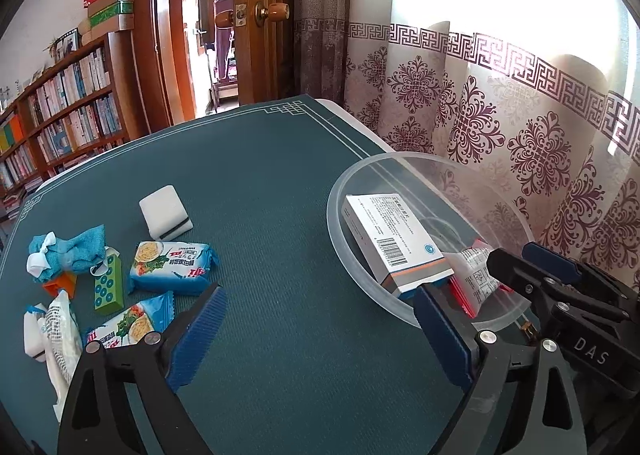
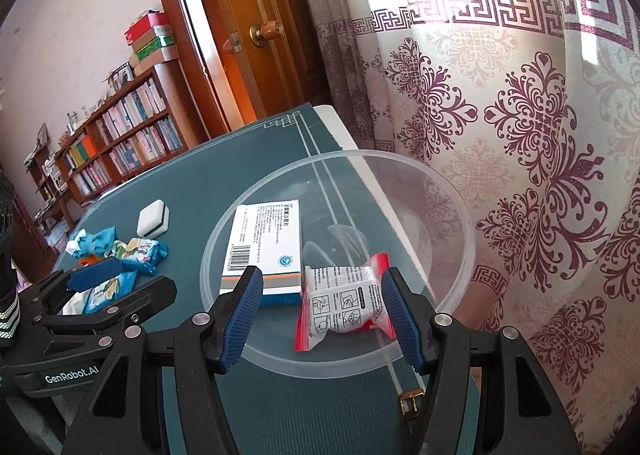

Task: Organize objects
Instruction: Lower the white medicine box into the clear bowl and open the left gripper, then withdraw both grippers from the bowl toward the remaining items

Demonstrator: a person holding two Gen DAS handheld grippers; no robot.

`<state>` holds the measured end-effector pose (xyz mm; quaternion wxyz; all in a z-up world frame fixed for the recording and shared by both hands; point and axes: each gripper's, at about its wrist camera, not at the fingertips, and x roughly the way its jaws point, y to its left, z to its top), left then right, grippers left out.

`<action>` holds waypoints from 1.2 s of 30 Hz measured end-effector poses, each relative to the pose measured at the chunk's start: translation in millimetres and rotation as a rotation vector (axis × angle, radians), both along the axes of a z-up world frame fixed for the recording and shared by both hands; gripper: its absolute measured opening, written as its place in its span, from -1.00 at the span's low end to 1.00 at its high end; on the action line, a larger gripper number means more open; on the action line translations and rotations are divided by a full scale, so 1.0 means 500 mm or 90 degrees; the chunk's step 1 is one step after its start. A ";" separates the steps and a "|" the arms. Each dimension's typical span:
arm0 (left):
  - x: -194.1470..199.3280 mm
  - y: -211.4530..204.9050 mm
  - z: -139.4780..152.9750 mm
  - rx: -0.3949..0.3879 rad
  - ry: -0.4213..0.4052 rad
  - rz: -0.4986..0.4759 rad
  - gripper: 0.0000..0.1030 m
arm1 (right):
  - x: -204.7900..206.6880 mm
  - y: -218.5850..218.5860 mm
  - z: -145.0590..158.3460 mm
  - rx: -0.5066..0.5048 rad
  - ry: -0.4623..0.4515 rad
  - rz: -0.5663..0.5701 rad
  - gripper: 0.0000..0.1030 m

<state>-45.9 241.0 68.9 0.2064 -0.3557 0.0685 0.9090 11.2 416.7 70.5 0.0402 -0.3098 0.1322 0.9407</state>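
Two things lie in the clear bowl (image 2: 224,239)
Left gripper (image 1: 320,339) fingers spread wide, holding nothing; right gripper (image 2: 322,319) fingers spread, holding nothing.

Box (image 2: 262,245) print too small to read; near corner hidden behind right gripper (image 2: 322,317) finger.

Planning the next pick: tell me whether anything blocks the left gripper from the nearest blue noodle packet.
Nothing visible does. The left gripper is open and empty over bare green mat; the nearest blue noodle packet lies just beside its left finger, uncovered, though a white pouch crowds its far side.
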 end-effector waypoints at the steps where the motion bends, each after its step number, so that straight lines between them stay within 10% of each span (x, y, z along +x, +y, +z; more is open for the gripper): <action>1: 0.004 -0.007 0.001 0.000 0.002 0.005 0.89 | 0.002 -0.004 0.001 0.000 0.000 0.003 0.23; 36: -0.002 -0.363 -0.002 0.023 -0.001 0.300 0.93 | 0.023 -0.149 -0.026 0.015 -0.033 0.096 0.33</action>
